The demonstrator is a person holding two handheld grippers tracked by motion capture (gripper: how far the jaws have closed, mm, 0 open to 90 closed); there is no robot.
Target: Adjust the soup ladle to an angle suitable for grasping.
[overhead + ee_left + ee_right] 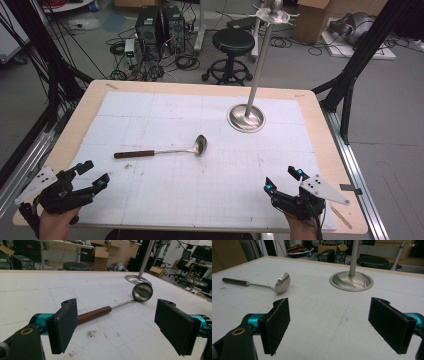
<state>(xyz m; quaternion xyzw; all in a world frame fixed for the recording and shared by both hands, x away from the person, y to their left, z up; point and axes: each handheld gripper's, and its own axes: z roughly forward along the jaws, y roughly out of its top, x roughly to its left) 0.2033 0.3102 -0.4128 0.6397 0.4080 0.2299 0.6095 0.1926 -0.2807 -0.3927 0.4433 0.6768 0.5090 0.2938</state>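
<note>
A steel ladle point(165, 150) with a brown wooden handle point(134, 154) lies flat on the white gridded mat point(200, 185), its bowl toward the right. A metal stand point(246, 118) with a round base and tall pole rises at the back right. My left gripper point(92, 175) rests open near the front left corner, a short way in front of the handle; in the left gripper view the ladle point(120, 304) lies just beyond the open jaws. My right gripper point(282, 179) is open at the front right, with the ladle point(279, 283) and stand point(351, 280) farther off.
The mat covers a wooden table point(85, 105) whose edges show on all sides. Beyond the far edge stand a black stool point(233, 42), computer towers point(159, 27) and tangled cables on the floor. Black frame legs point(360, 55) flank the table.
</note>
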